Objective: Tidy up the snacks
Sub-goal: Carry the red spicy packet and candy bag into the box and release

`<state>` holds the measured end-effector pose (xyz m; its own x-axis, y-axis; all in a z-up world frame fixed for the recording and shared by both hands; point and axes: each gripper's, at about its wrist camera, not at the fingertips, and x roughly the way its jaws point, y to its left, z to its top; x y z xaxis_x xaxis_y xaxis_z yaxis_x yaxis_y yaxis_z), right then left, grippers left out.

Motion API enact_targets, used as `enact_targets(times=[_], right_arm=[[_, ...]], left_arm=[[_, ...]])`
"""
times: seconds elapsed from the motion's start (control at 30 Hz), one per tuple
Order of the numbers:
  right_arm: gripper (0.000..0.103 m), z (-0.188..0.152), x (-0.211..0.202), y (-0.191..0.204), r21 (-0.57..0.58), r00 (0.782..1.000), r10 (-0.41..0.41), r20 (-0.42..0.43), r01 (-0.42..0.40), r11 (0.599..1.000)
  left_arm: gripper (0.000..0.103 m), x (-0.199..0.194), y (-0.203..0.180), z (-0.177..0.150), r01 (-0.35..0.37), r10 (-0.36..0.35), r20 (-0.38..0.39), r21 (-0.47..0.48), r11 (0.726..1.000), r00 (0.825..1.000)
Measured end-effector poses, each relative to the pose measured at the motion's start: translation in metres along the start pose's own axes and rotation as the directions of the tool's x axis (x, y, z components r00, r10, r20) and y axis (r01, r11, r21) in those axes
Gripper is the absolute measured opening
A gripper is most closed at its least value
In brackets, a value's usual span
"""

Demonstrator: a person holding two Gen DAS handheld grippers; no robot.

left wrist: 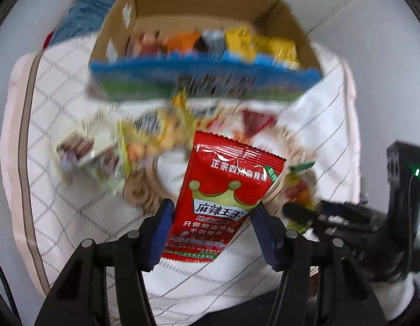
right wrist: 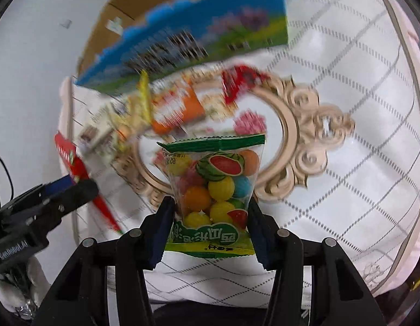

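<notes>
My left gripper (left wrist: 212, 212) is shut on a red spicy-snack packet (left wrist: 223, 190), held above the quilted white cloth. My right gripper (right wrist: 211, 209) is shut on a clear bag of coloured gum balls with watermelon print (right wrist: 218, 187). In the left wrist view the gum-ball bag (left wrist: 300, 187) and the right gripper's black body appear at the right. In the right wrist view the red packet (right wrist: 74, 163) shows at the left, in the other gripper's blue pads. A cardboard box (left wrist: 199, 8) with a blue-green front, holding several snack packs, stands beyond.
An oval tray with an ornate beige frame (right wrist: 305, 125) lies on the quilted cloth (right wrist: 359, 163), with several blurred snack packets (right wrist: 180, 106) on and beside it. Blue fabric (left wrist: 90, 11) lies behind the box's left side. The white surface borders the cloth.
</notes>
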<state>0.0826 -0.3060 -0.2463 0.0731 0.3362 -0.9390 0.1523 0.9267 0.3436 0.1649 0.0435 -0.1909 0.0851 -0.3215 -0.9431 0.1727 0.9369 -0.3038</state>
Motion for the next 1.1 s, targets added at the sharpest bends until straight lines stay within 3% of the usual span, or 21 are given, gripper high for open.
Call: enact_targets(times=[0.17,0.37,0.57,0.73,1.0,1.07,1.1], right_arm=[[0.055,0.032,-0.036,0.012,-0.006,0.996,0.044,0.078,-0.044,0.999],[0.055,0.108,-0.070,0.027,-0.021,0.983,0.038,0.178,-0.035,0.999],[0.055,0.198,-0.067,0.038,-0.034,0.975,-0.030,0.221,0.038,0.999],[0.055,0.262,-0.042,0.036,-0.022,0.974,-0.093,0.206,0.099,0.995],[0.056,0.331,0.019,0.025,0.010,0.983,-0.157,0.097,0.156,0.988],[0.069,0.337,0.028,0.026,0.003,0.979,-0.186,0.081,0.187,0.982],[0.086,0.340,0.031,0.027,-0.005,0.977,-0.196,0.087,0.197,0.980]], left_arm=[[0.055,-0.029,-0.003,0.050,0.075,-0.072,0.076,-0.029,0.997,0.994],[0.055,-0.045,-0.002,0.128,0.140,-0.130,0.142,-0.062,0.988,0.981],[0.055,-0.036,0.013,0.218,0.108,-0.095,0.149,-0.087,0.990,0.984],[0.055,-0.006,0.033,0.276,0.057,-0.045,0.110,-0.109,0.992,0.993],[0.055,0.052,0.061,0.319,0.003,-0.007,-0.021,-0.162,0.987,1.000],[0.057,0.064,0.069,0.322,-0.011,0.000,-0.056,-0.188,0.982,0.998],[0.061,0.068,0.072,0.322,-0.012,-0.001,-0.063,-0.197,0.980,0.998]])
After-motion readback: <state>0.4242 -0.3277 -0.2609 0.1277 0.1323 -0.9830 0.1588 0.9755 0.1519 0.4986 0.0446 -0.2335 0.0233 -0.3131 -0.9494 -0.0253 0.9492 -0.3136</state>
